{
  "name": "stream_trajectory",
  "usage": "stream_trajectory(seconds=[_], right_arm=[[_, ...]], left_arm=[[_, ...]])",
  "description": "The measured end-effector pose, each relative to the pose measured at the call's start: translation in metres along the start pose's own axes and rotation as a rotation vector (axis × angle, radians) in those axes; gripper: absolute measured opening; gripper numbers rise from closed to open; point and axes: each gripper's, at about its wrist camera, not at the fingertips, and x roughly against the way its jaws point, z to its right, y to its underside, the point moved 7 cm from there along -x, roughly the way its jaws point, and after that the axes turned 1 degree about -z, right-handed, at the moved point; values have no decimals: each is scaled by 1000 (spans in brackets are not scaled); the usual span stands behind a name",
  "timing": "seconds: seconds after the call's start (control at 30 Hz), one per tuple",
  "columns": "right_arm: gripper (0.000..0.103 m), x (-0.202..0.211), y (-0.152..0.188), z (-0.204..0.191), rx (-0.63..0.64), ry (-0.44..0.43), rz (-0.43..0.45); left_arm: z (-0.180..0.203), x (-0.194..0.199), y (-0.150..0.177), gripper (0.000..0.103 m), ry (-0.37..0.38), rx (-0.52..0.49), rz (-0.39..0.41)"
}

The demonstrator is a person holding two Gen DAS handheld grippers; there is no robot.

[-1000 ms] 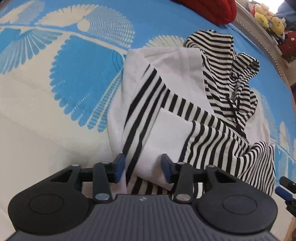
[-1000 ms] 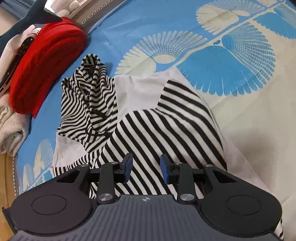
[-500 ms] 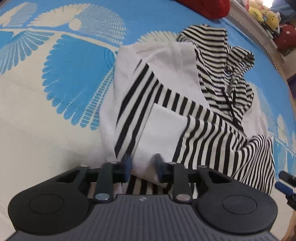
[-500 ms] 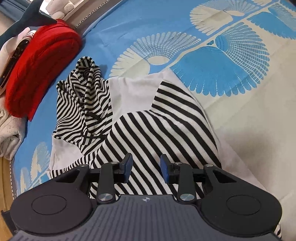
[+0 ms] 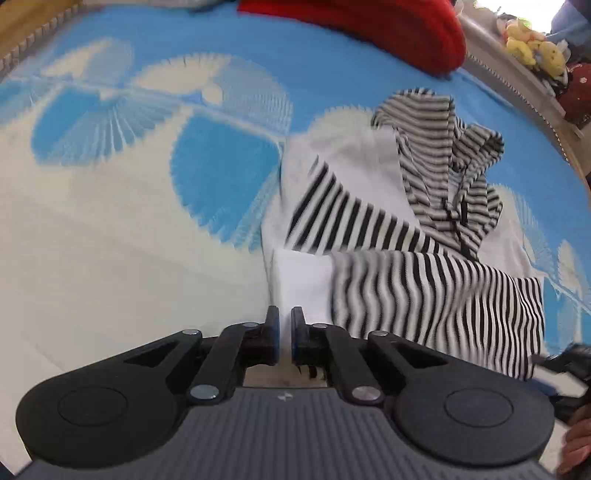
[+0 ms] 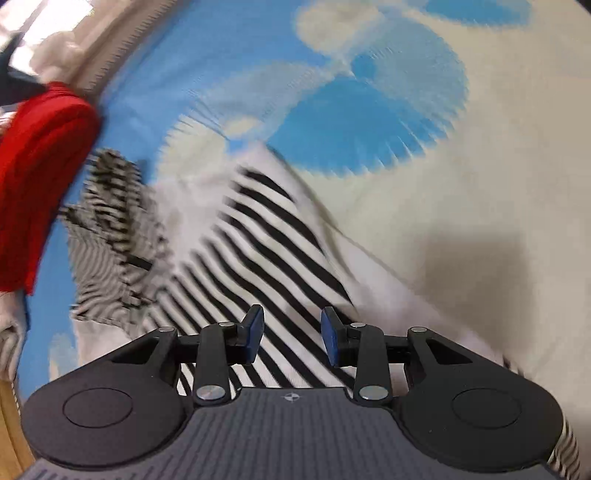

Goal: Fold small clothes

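Observation:
A small black-and-white striped hooded top (image 5: pixel 388 229) lies partly folded on a blue and cream patterned bed cover (image 5: pixel 147 184). My left gripper (image 5: pixel 284 325) is shut on the white near edge of the top (image 5: pixel 299 280) and lifts it. In the right wrist view the same striped top (image 6: pixel 266 251) lies under my right gripper (image 6: pixel 291 334), which is open just above the striped cloth and holds nothing. The hood (image 5: pixel 454 155) lies crumpled at the far side.
A red folded garment (image 5: pixel 369 29) lies at the far edge of the bed, also in the right wrist view (image 6: pixel 40 177). Stuffed toys (image 5: pixel 532 48) sit on a ledge at the far right. The bed's wooden edge (image 6: pixel 11 424) is at the near left.
My left gripper has closed on the top's white near edge and pulled it up and back. My right gripper has swung fast to the right, staying open; its view is blurred.

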Motion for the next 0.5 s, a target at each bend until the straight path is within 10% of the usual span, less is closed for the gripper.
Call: stream_trajectory(seconds=[0.17,0.33,0.5], right_arm=[[35,-12,4,14,-25,77,-10],[35,-5,1,16,11,179,64],[37,15,-4,-4,100,113,147]], left_arm=[[27,-3,-16,12,5,-189,117],[10,-60,13,12,11,-133,-118],[5,-48,6,20,2,-136,-57]])
